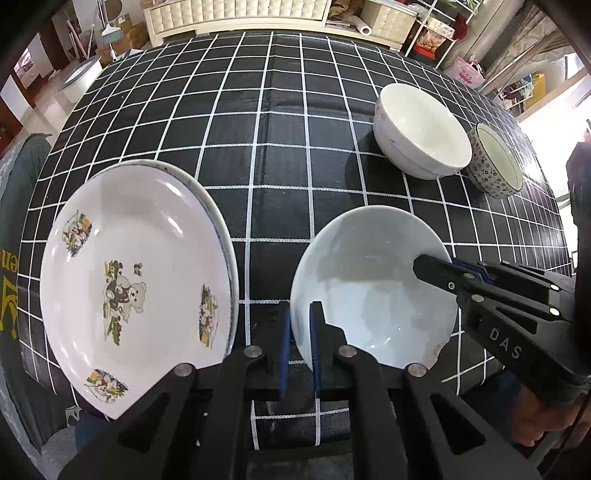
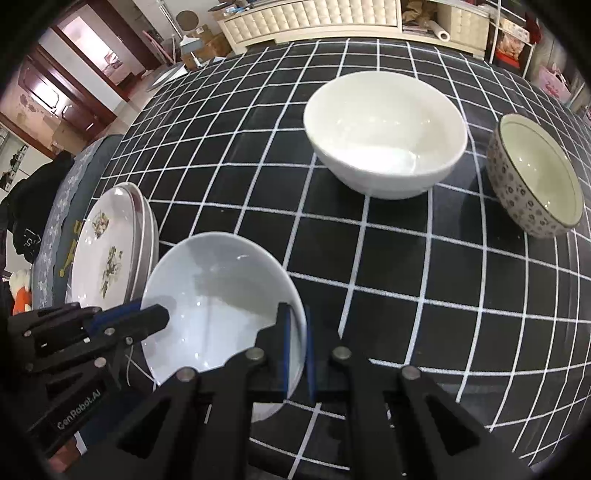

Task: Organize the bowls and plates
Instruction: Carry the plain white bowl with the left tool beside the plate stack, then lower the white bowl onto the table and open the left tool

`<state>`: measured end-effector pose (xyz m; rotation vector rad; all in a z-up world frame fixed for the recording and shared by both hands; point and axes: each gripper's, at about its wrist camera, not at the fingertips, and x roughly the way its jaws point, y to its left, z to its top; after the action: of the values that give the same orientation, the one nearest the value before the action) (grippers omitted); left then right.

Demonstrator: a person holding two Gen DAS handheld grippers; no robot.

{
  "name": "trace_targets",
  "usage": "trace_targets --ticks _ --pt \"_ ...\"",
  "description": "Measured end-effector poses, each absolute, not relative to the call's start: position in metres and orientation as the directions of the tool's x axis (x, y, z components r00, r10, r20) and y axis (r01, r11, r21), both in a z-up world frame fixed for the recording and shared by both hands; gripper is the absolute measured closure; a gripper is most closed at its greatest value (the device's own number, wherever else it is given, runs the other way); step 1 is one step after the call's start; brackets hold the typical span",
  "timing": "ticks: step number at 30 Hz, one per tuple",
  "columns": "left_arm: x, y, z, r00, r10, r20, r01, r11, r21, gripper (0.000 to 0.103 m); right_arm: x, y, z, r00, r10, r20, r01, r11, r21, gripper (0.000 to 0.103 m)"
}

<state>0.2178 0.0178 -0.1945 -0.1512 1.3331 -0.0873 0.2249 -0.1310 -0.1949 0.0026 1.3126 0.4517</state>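
Note:
A plain white shallow bowl (image 1: 373, 288) sits near the table's front edge. My left gripper (image 1: 300, 332) is shut on its left rim. My right gripper (image 2: 297, 339) is shut on its right rim; it shows in the left wrist view (image 1: 436, 267) too. The same bowl (image 2: 218, 295) fills the lower left of the right wrist view. A stack of plates, the top one with a bear picture (image 1: 136, 284), lies to the left (image 2: 110, 251). A big white bowl (image 1: 421, 131) (image 2: 384, 133) and a flower-patterned bowl (image 1: 495, 162) (image 2: 535, 173) stand farther back on the right.
The table carries a black cloth with white grid lines (image 1: 258, 129). A padded cream bench (image 1: 236, 14) and shelves with clutter (image 1: 443, 33) stand beyond the far edge. A dark chair (image 2: 44, 192) is at the left side.

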Motion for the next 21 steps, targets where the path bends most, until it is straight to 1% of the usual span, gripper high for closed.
trace_targets --ticks 7,11,15,20,21 --pt "0.216 0.022 -0.194 0.219 -0.164 -0.962 -0.039 0.983 -0.177 0.095 0.224 -0.126 -0.195 0.164 0.298 -0.940 -0.331 0.915 0.232 0.093" --pt "0.212 0.020 -0.186 0.238 -0.134 -0.962 -0.016 0.990 -0.142 0.095 0.222 -0.123 -0.190 0.188 0.271 -0.944 -0.336 0.921 0.197 0.093" --pt "0.207 0.023 -0.180 0.246 -0.125 -0.961 -0.022 0.991 -0.135 0.094 0.215 -0.124 -0.175 0.238 0.244 -0.940 -0.352 0.924 0.151 0.093" --pt "0.200 0.029 -0.165 0.281 -0.143 -0.949 -0.029 0.987 -0.157 0.094 0.208 -0.132 -0.156 0.280 0.251 -0.927 -0.351 0.925 0.144 0.092" --pt "0.199 0.029 -0.162 0.288 -0.146 -0.946 -0.029 0.986 -0.161 0.093 0.206 -0.135 -0.152 0.285 0.253 -0.925 -0.351 0.925 0.145 0.092"
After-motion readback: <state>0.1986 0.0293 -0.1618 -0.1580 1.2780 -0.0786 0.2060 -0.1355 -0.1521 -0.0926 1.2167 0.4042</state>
